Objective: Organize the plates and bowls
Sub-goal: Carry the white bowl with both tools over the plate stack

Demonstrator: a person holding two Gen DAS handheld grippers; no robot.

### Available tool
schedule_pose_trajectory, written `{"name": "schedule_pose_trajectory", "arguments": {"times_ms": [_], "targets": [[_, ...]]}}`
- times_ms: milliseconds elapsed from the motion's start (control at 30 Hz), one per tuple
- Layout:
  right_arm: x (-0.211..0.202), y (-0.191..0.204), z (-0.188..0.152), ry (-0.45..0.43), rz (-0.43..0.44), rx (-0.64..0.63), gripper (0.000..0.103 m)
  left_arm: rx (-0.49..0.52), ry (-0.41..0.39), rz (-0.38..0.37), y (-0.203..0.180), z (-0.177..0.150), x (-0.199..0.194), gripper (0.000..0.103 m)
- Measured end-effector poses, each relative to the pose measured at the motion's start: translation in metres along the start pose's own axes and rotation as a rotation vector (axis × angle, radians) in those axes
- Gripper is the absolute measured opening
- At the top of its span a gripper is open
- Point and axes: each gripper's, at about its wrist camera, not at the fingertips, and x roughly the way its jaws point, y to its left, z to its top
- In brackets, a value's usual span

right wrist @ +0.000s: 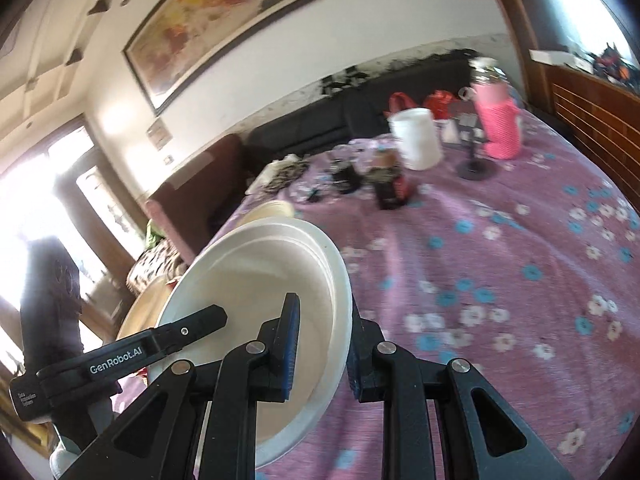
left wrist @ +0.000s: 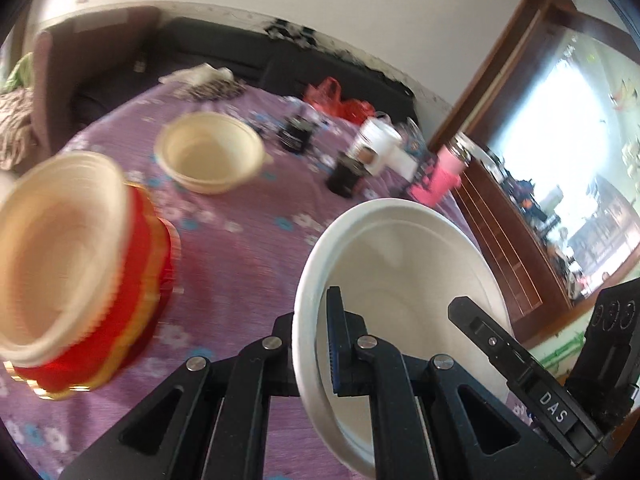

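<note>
left tongs [left wrist: 316, 344]: pinching the rim of a white round paper bowl [left wrist: 400, 272], one pad inside, one outside; bowl tilted, lifted off the surface
right tongs [right wrist: 320, 350]: pinching the opposite rim of a white bowl [right wrist: 256, 280], apparently the same one
surface [right wrist: 500, 260]: purple cloth with blue and white flowers
on surface: cream bowl stack on red-gold plates [left wrist: 60, 264], left; single cream bowl [left wrist: 208, 156] further back; white jug [right wrist: 416, 138], pink-sleeved bottle [right wrist: 498, 120], dark jars
room: black sofa [left wrist: 224, 52], framed painting [right wrist: 216, 20]
</note>
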Motion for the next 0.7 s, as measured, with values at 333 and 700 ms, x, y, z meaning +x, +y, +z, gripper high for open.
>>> {"name": "schedule_pose_trajectory", "arguments": {"times_ms": [333,700], "targets": [[0.024,0.066,0.002,0.014,0.067,-0.077,0.023,-0.078,-0.107,0.037,0.052,0.005,-0.049,0.007],[0.061,0.129,0.004,0.04,0.098,-0.171,0.023,-0.199,-0.151,0.035,0.117,0.011,-0.07,0.007]]}}
